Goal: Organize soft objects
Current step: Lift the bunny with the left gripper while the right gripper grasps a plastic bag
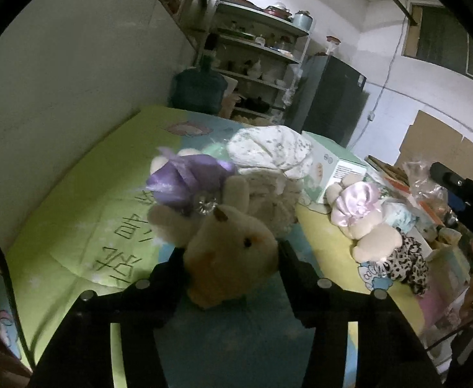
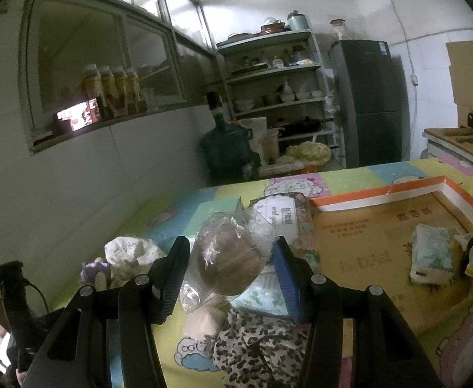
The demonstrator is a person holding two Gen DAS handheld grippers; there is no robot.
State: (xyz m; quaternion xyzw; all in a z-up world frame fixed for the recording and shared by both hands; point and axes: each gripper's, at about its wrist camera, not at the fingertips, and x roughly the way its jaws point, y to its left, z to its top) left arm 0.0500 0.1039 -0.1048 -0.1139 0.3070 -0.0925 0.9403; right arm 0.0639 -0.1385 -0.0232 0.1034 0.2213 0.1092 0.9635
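Observation:
A beige teddy bear in a purple dress (image 1: 204, 184) lies on the cartoon-print bed cover (image 1: 74, 213), its head toward me. My left gripper (image 1: 231, 249) is shut on that head, a finger pressing each side. A second bear in a pink dress (image 1: 362, 213) lies to the right, beside a leopard-print cloth (image 1: 404, 265). In the right wrist view, my right gripper (image 2: 231, 241) is shut on a clear plastic bag with a round brown thing inside (image 2: 226, 258). It hangs above the leopard-print cloth (image 2: 255, 346) and a teal pack (image 2: 262, 297).
A white floral bundle (image 1: 268, 152) and a green-white box (image 1: 333, 168) lie behind the bears. An orange-rimmed cardboard tray (image 2: 381, 197) on the right holds small packs (image 2: 430, 255). A wall runs along the bed's left; shelves, a water jug (image 2: 230, 148) and a fridge stand beyond.

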